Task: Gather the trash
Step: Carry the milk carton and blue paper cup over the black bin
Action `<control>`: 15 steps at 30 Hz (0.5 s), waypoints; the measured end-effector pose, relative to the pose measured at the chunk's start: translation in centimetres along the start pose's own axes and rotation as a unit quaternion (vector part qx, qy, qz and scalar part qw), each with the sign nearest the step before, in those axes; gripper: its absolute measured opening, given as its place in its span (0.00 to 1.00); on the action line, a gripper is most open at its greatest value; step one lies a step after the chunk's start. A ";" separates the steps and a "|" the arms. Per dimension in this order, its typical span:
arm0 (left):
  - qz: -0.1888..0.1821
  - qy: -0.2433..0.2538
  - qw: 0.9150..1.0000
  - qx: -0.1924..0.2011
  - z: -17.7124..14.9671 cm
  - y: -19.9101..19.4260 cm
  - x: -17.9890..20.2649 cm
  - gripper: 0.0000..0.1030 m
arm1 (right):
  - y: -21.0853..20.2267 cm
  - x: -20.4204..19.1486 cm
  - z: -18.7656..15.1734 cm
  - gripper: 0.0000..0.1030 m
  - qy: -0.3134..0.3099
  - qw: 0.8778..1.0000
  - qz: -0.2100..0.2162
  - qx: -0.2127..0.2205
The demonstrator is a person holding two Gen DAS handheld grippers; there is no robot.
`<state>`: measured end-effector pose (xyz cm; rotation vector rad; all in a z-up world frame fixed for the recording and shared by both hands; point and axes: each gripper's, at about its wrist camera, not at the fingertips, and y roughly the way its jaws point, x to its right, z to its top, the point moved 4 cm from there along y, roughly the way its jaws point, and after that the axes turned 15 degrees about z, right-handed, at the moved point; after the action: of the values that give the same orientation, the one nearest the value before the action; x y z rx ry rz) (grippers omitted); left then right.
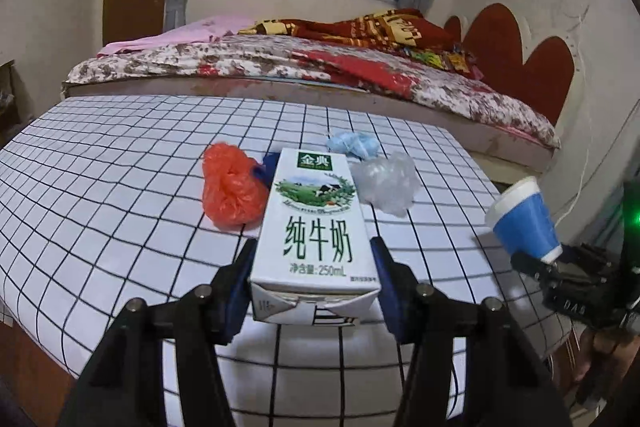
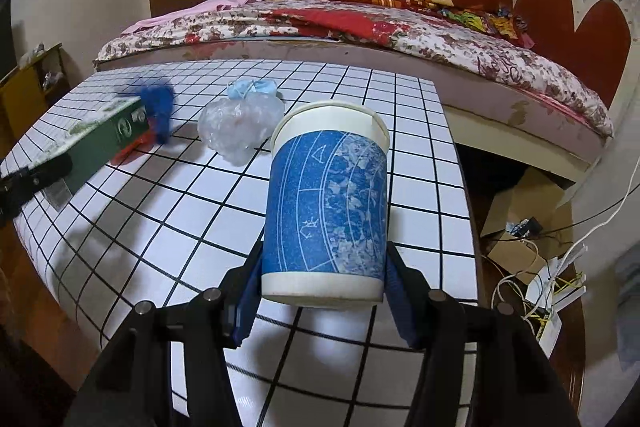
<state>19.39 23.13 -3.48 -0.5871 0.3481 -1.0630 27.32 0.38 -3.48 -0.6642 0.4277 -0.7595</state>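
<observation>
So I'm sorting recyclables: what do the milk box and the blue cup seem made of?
The milk carton looks like coated paperboard: glossy printed faces, a folded and glued end flap. The blue cup looks like matte paper: rolled white rim, printed sleeve. Any inner lining can't be seen.

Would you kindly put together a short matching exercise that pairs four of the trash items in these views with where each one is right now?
Things:
1. milk carton
2. paper cup
3. orange plastic bag
4. blue face mask

Places:
A. lying on the checked tablecloth, left of the carton
B. clamped in the left gripper
C. on the table's far side, behind the clear plastic bag
D. clamped in the right gripper

Pairs: 1-B, 2-D, 3-A, 4-C
</observation>
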 end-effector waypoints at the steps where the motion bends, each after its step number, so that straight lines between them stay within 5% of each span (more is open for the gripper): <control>1: -0.005 -0.002 1.000 0.000 -0.4 -0.2 0.1 0.54 | -0.4 0.0 -0.2 0.56 0.001 1.000 -0.001 0.003; 15: -0.066 0.026 0.997 0.028 -2.5 -6.1 5.2 0.54 | -9.0 3.8 -4.9 0.56 0.026 0.998 -0.035 0.037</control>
<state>16.07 15.59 -1.67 -0.5375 0.3277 -1.2133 22.65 -9.24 -1.32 -0.5929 0.4229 -0.8556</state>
